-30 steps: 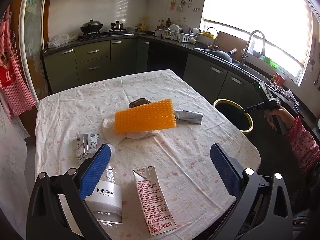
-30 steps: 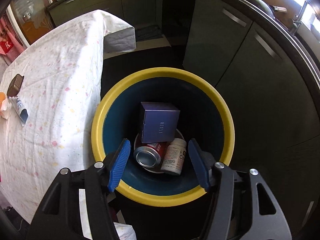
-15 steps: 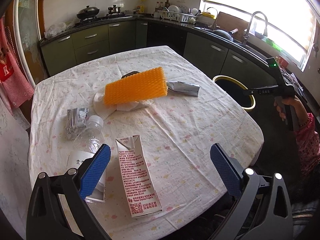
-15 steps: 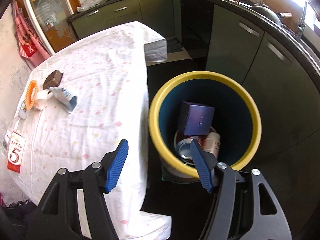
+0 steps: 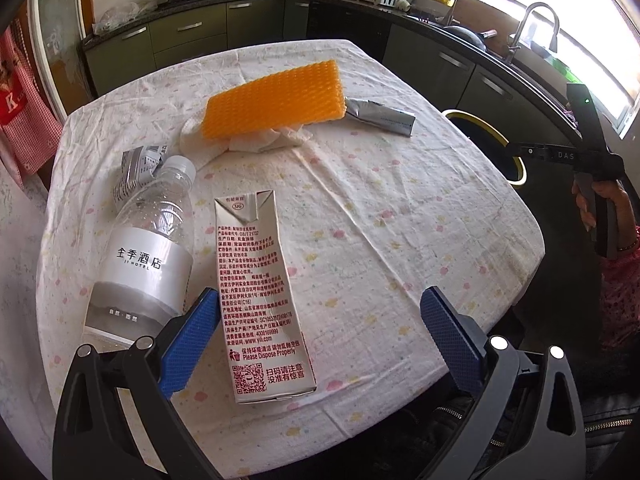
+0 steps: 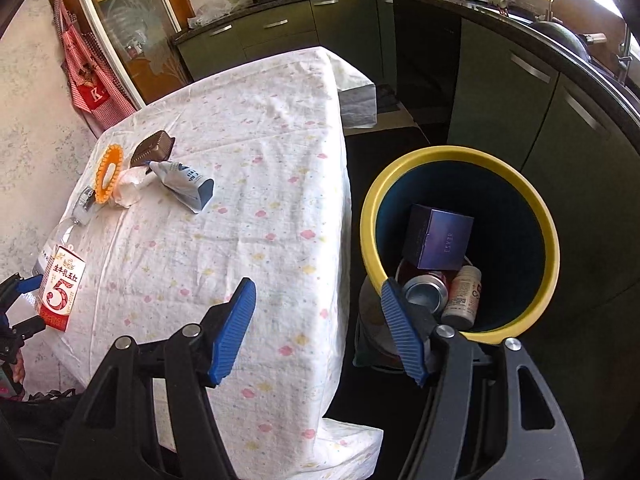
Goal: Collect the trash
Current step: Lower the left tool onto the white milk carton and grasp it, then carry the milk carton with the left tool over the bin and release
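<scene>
A: Coated paperboard, white with red print: the milk carton (image 5: 262,300) is seen lying flat on the table (image 5: 400,208), near its front edge, between the spread left tongs (image 5: 320,340), which are not yet pressed on it.

B: How is it judged to handle?

A: Light, probably empty, easily crushed, a little slick. The long side walls are best taken across the middle.

B: Any writing?

A: "Please Dispose Properly", "SIG" and "www.yili.com" can be read; a large red "5" is shown on its side. The bottle (image 5: 148,252) beside it is labelled "JI HOTEL".

B: And the right tongs (image 6: 316,328)?

A: Spread, nothing held, by the yellow-rimmed bin (image 6: 548,248).
</scene>
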Tool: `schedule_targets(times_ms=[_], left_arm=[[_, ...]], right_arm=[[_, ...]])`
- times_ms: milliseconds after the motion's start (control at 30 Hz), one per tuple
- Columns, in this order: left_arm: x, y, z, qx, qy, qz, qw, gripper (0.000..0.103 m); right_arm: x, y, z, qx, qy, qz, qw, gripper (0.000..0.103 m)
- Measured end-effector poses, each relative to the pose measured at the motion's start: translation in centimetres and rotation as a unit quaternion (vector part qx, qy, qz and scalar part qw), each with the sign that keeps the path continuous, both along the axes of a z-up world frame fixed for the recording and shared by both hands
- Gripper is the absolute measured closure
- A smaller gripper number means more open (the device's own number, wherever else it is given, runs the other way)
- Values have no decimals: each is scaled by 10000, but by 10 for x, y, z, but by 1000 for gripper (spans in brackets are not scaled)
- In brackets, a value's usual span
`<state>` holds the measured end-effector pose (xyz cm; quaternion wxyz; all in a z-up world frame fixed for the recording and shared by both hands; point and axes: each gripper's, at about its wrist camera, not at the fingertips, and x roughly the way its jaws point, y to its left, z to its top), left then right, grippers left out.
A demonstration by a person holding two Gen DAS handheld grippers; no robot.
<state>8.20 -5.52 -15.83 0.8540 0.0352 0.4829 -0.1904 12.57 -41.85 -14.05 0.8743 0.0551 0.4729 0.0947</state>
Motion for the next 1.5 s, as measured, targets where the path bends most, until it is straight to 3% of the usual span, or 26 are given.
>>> schedule_targets(times_ms=[167, 233, 300, 433, 667, 833, 933, 1100, 1300, 1500], left_arm=[[7, 0, -13, 5, 226, 108, 9997, 25], [10, 1, -18, -1, 334, 155, 9993, 42], [14, 2, -25, -24, 446, 206, 9988, 46], [20, -1, -26, 57, 372, 203, 9991, 65], [38, -26, -8, 183, 100, -172, 9996, 66], [55, -69, 22, 129, -269, -773, 9966, 66], [66, -112, 44, 46, -515, -1282, 9904, 66], [88, -196, 73, -142, -731, -2181, 9731, 65], [123, -305, 72, -285, -401, -2972, 9536, 65], [160, -386, 35, -254, 45, -3082, 9510, 65]], right_arm=[[-6, 1, 2, 35, -38, 29, 10000, 41], [-8, 0, 3, 52, -50, 18, 10000, 41], [-10, -1, 3, 71, -69, 2, 10000, 41], [-13, -3, 5, 91, -95, -10, 9999, 41], [-15, -13, 3, 140, -109, -139, 9997, 41], [-21, -40, 6, 159, -186, -490, 9985, 41], [-31, -65, 12, 152, -301, -884, 9955, 41], [-58, -111, 15, 268, -451, -1548, 9866, 41], [-82, -144, 1, 477, -383, -2023, 9774, 41], [-88, -154, -14, 638, -260, -2180, 9735, 41]])
